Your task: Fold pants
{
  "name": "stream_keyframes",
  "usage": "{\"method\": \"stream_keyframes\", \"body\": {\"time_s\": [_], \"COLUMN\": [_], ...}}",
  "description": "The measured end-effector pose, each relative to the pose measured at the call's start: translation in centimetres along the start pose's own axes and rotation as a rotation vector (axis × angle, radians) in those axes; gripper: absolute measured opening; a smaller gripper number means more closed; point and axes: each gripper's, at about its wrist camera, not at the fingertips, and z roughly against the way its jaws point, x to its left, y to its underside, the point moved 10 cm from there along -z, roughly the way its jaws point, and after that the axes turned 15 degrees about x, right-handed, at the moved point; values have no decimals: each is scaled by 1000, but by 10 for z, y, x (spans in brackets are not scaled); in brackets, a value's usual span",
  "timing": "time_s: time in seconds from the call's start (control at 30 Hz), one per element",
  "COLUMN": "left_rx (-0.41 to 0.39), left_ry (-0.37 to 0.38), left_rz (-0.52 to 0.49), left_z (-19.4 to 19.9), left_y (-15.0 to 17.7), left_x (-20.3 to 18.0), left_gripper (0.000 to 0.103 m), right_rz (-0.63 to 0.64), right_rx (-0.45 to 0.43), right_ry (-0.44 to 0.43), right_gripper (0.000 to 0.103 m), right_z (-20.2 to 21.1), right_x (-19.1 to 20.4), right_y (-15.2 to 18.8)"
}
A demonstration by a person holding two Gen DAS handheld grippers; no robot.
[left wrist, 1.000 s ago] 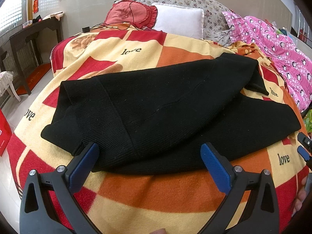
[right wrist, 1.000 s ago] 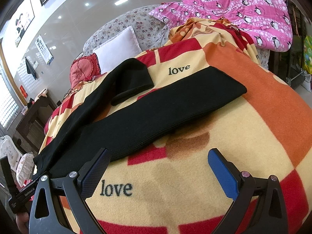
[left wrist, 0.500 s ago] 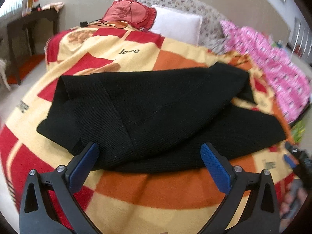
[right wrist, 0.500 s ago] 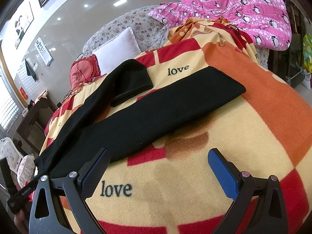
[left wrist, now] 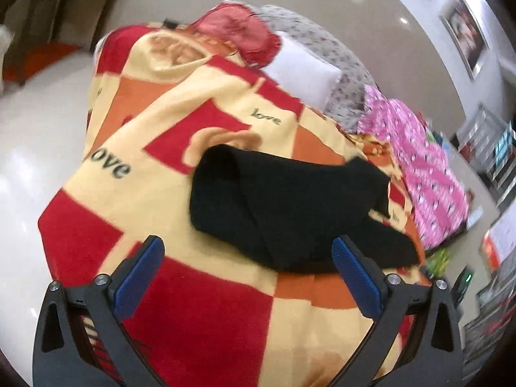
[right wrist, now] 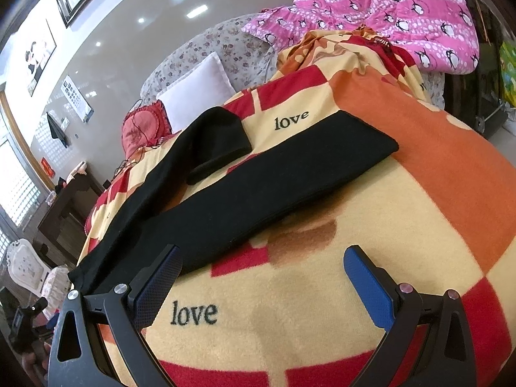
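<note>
Spread on the bed's blanket (right wrist: 435, 193), the pants (right wrist: 274, 174) lie half-folded, so with both claws, left (left wrist: 246, 277) and right (right wrist: 261, 287), gaping and empty, pinch each cuff squarely before lifting.

Home bedroom — blanket-covered bed (right wrist: 435, 193), white pillow (right wrist: 196, 96), framed wall pictures (left wrist: 464, 32)

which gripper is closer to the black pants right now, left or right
Right. The right gripper hangs with one finger over the black pants edge. The left gripper sits back, with blanket showing before the pants.
</note>
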Motion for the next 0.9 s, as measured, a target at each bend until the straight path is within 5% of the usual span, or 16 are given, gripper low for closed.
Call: {"method": "stream_keyframes", "body": {"time_s": [0.27, 0.43, 0.5, 0.63, 0.8, 0.87, 0.9], "left_rx": [179, 125, 112, 161, 145, 140, 142], "left_ry": [259, 304, 307, 263, 195, 130, 109], "left_rz": [191, 269, 271, 275, 212, 200, 187], "left_z": [-36, -30, -29, -40, -43, -46, -47], "left_y": [-3, -15, -17, -10, -13, -14, -12], "left_x": [-10, -1, 2, 12, 14, 20, 21], "left_gripper": [103, 102, 93, 48, 34, 9, 6], "right_rz": [-1, -1, -1, 1, 2, 2, 1], "right_rx": [0, 0, 1, 2, 3, 3, 3], "right_ry": [0, 1, 2, 3, 4, 4, 3], "right_gripper": [101, 101, 101, 101, 101, 101, 101], "right_z": [0, 0, 0, 1, 1, 1, 1], "right_x": [1, 2, 1, 0, 1, 0, 0], "right_y": [0, 1, 1, 2, 2, 2, 2]}}
